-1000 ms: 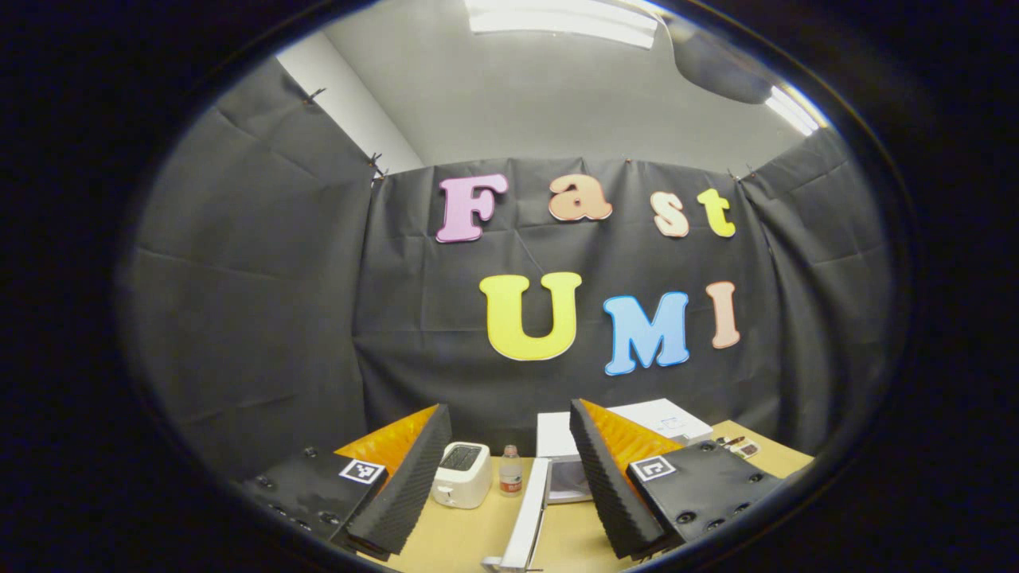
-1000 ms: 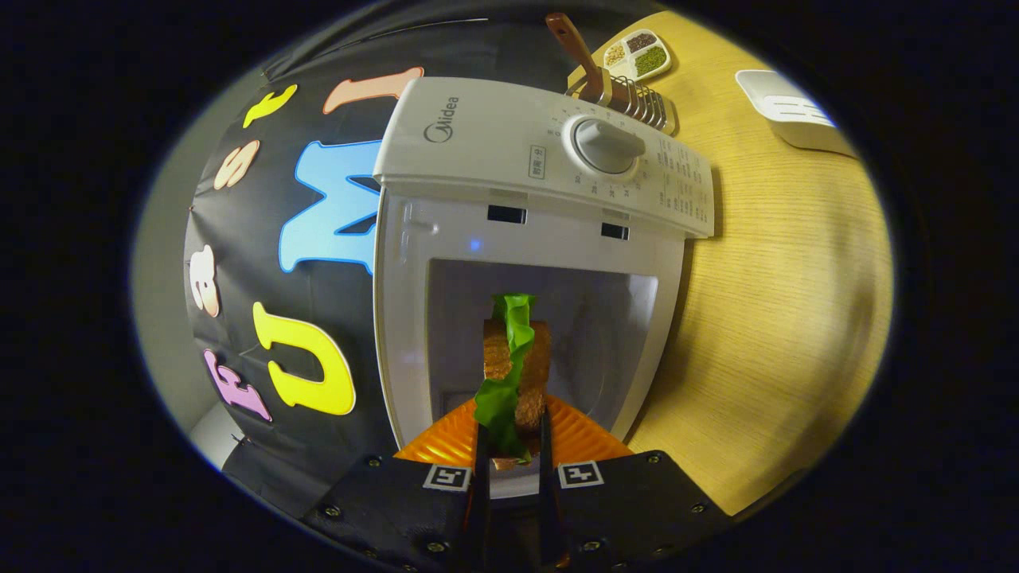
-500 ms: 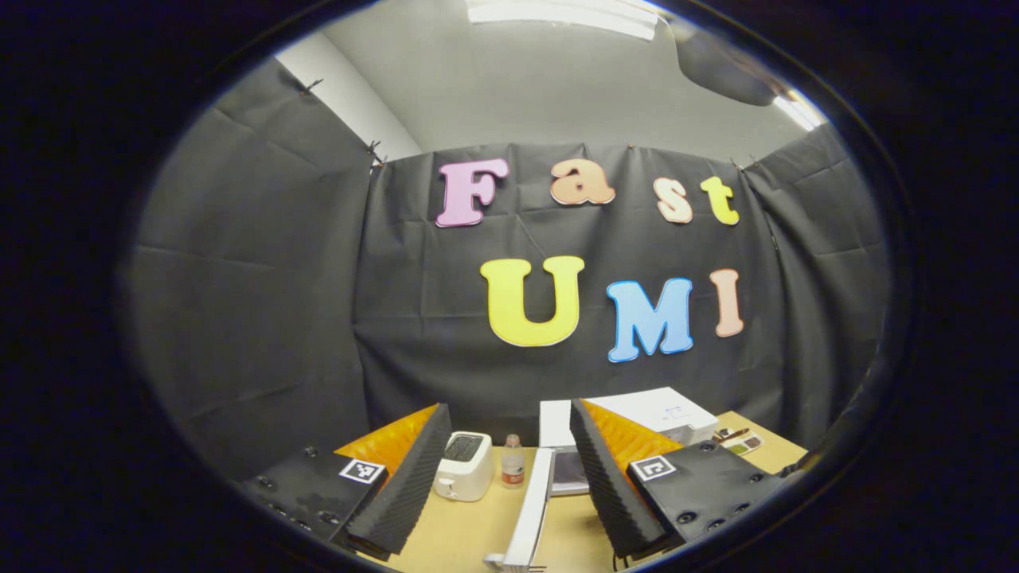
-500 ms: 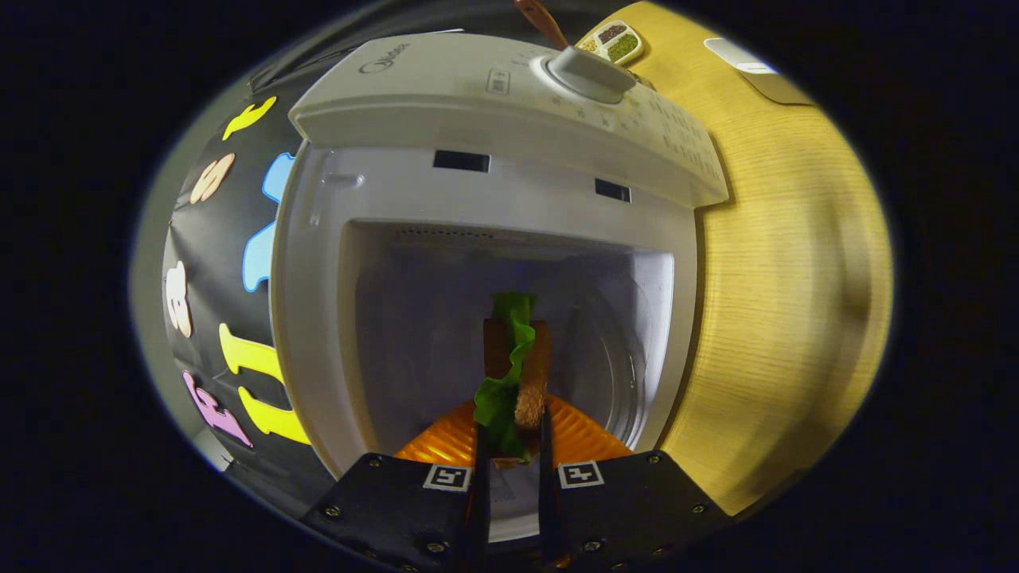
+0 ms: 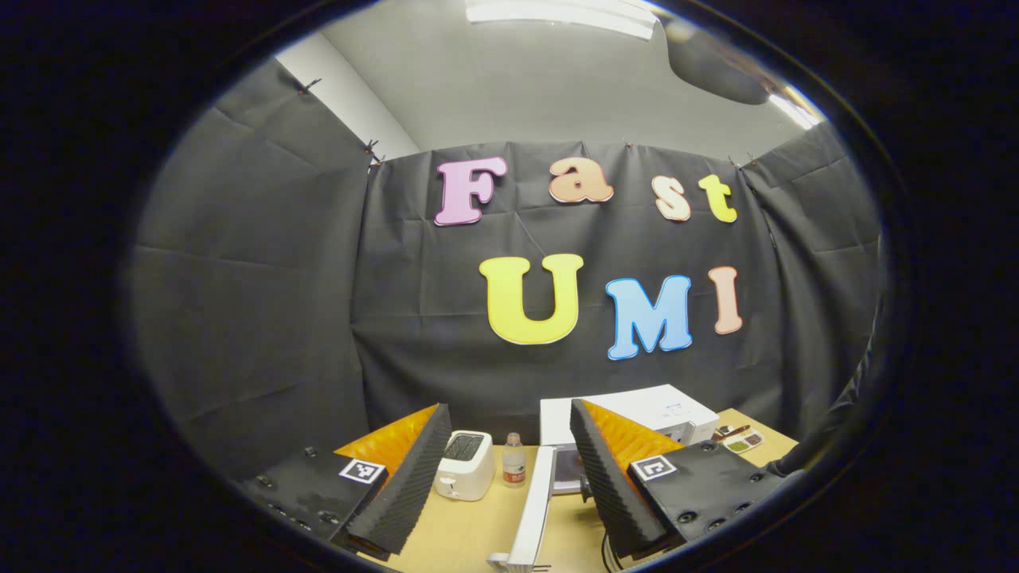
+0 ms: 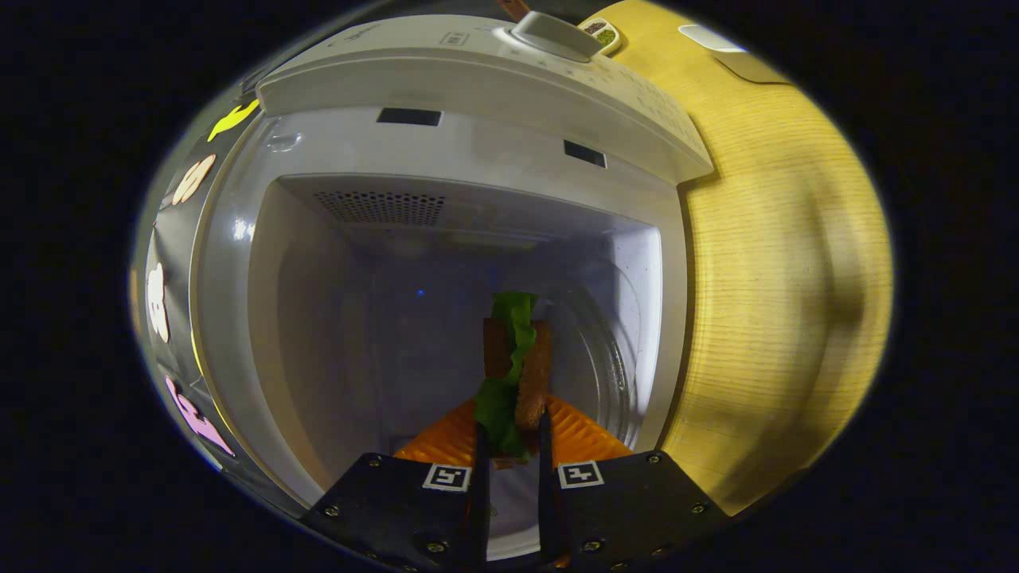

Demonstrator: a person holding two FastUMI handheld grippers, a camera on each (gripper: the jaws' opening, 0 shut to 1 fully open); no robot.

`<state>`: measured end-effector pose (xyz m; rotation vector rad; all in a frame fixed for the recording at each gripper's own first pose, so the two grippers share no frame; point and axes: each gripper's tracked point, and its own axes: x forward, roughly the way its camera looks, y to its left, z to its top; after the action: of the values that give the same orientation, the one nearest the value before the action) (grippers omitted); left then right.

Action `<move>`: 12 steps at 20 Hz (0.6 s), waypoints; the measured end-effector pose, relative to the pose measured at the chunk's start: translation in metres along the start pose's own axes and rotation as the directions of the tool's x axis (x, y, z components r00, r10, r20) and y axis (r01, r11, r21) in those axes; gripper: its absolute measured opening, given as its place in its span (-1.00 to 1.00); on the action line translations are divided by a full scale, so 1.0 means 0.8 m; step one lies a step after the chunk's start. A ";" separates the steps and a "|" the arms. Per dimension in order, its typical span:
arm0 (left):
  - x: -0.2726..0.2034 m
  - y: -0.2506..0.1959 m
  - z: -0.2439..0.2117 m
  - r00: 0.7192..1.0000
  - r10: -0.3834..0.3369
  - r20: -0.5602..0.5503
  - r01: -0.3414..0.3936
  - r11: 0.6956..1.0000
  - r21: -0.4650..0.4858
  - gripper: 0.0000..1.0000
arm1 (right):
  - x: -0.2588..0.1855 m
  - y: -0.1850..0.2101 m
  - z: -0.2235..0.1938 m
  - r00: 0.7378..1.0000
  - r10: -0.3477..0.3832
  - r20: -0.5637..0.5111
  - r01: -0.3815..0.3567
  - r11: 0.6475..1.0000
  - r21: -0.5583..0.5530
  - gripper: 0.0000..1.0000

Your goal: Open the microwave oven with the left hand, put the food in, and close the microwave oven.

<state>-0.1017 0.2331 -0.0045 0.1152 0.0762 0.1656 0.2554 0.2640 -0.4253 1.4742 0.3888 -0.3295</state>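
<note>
Right gripper rolled about a quarter turn: microwave appears sideways in right gripper view, control panel with knob at top, wooden table running down the right side. Fingers pinching a sandwich, brown bread slices with green lettuce between, held edge-on and sticking forward past the fingertips. Gripper pointed straight into the open cavity; sandwich in line with the opening, glass turntable showing just beside it at the cavity's right wall. Cannot tell whether the sandwich tip has crossed the opening plane. Seasoning tray and a white object on the table beyond the microwave.

Left gripper held level, aimed at the booth's back wall, well back from the table. Fingers spread wide, nothing between them. In left gripper view, microwave sits past the gap with its door swung open toward the camera, seen edge-on. White toaster and a small bottle stand left of the door. Dark sleeve at the far right edge, above the table.
</note>
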 end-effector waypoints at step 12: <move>0.015 -0.013 0.002 0.999 -0.037 0.022 0.038 0.998 -0.053 0.92 | -0.030 -0.015 -0.009 0.982 -0.122 -0.142 0.099 0.982 -0.164 0.82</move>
<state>-0.0878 0.2247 -0.0053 0.0621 0.0525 0.1288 0.2282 0.2699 -0.4253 1.3303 0.6073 -0.2699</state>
